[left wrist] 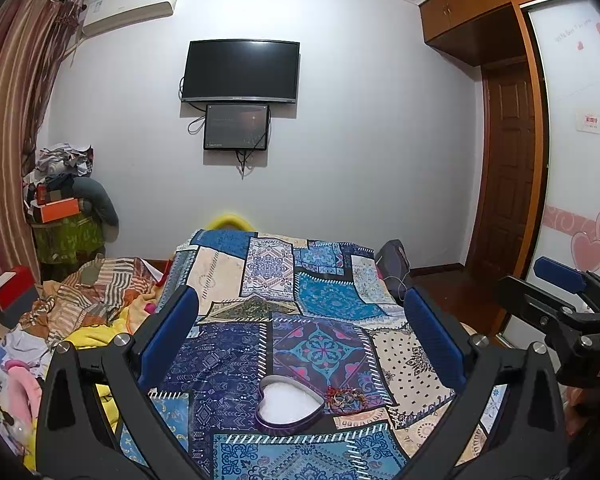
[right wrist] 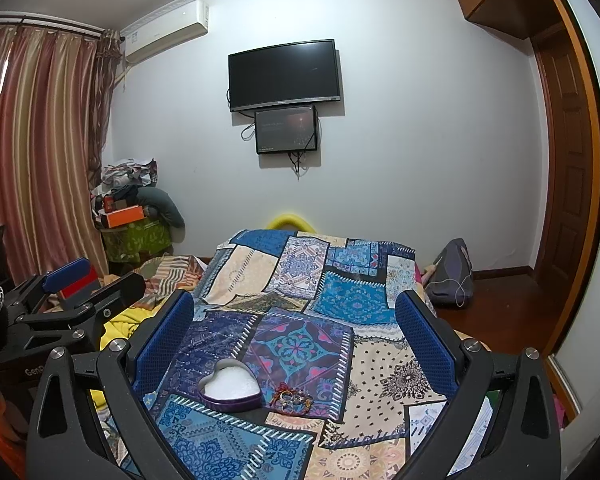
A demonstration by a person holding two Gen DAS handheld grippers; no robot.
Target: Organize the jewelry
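Purple heart-shaped tin lies open near the bedspread's near edge, jewelry heaped just beside it. Left gripper and right gripper hover spread, empty; nothing's begun, so first pinch one piece.

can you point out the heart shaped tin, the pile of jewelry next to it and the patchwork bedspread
purple heart-shaped metal tin [right wrist: 230, 390], right wrist view, on its white lining
small heap of red and gold jewelry [right wrist: 293, 397], right wrist view, middle of the heap
blue patchwork bedspread [left wrist: 332, 300], left wrist view, on a bare turquoise patch
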